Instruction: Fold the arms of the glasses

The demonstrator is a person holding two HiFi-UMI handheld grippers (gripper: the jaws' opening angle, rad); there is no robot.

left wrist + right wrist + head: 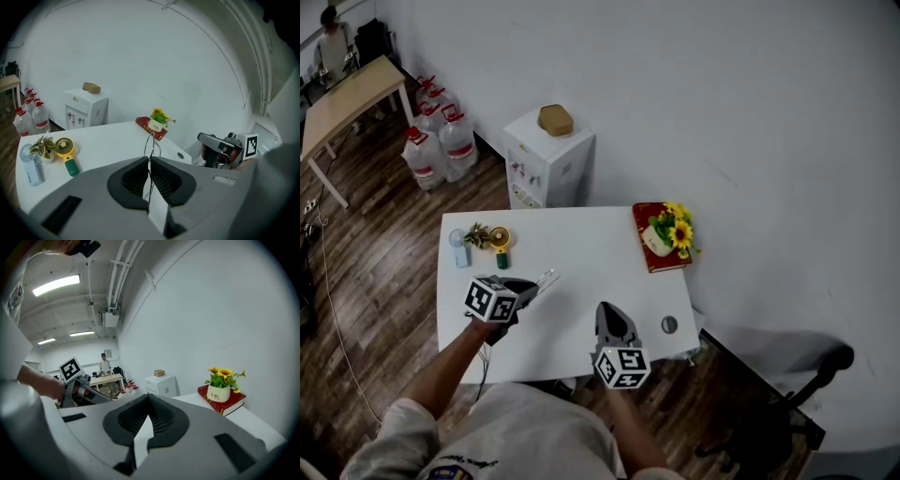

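Above the white table's (581,248) near side: the left gripper (149,160) is pinching the wire-framed glasses (151,142), its jaws pressed together on the thin metal.
Glasses' lie: they are sticking straight out ahead of those jaws, long axis running along the gripper's own line.
Right gripper (149,400): its jaws are closed on nothing, and it is hovering well apart, off to the glasses' right.
Free hand: the right, so I judge it is the one to push an arm in.
Writing: "Life" is showing on the white sunflower pot (219,393) sitting on the red book (236,404).
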